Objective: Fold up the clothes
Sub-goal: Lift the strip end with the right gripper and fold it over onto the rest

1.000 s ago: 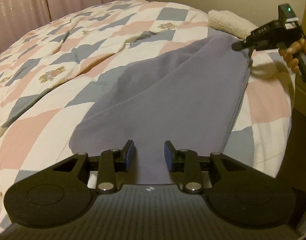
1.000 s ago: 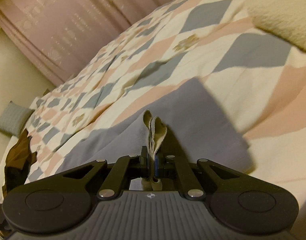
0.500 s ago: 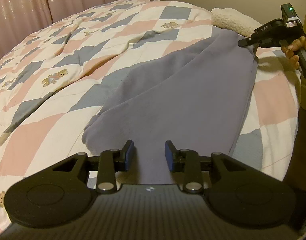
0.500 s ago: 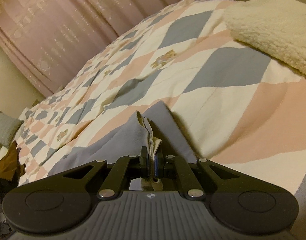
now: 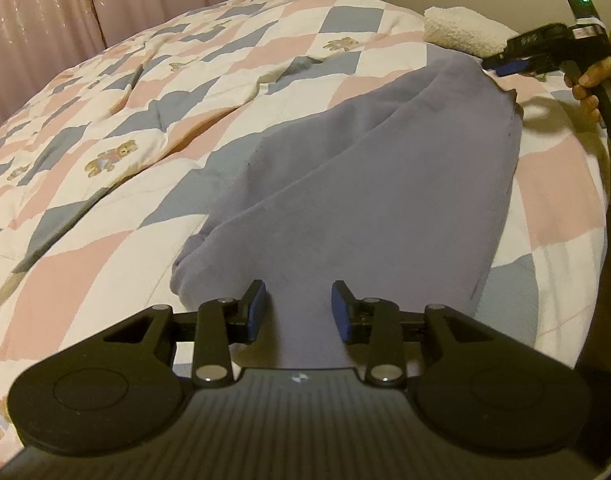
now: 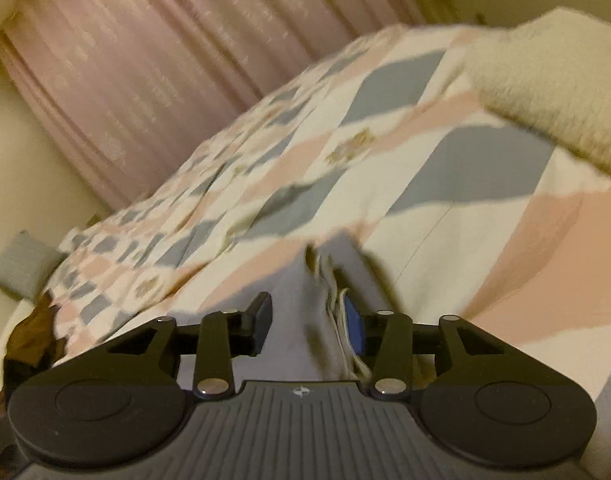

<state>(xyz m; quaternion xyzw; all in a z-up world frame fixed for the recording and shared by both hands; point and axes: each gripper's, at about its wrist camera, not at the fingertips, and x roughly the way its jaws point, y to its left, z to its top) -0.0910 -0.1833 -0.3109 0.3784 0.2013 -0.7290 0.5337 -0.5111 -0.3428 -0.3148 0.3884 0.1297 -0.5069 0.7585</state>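
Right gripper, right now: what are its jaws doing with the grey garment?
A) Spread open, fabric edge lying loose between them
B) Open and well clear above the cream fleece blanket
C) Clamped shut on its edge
A: in the right wrist view the right gripper has its jaws spread apart, with the grey garment and its pale edge lying loose between them.

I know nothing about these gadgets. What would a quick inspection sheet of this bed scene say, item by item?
Surface: bed under a pink, grey and cream checked teddy-bear quilt.
Job's things: grey-purple fleece garment spread flat on the quilt.
Clutter: cream fluffy blanket at the garment's far end; brown cloth at the bed's edge.
Grippers: left gripper open over the garment's near end; right gripper open, the far hem between its jaws.
Cables: nothing seen.
Surroundings: pink curtains, cream wall.
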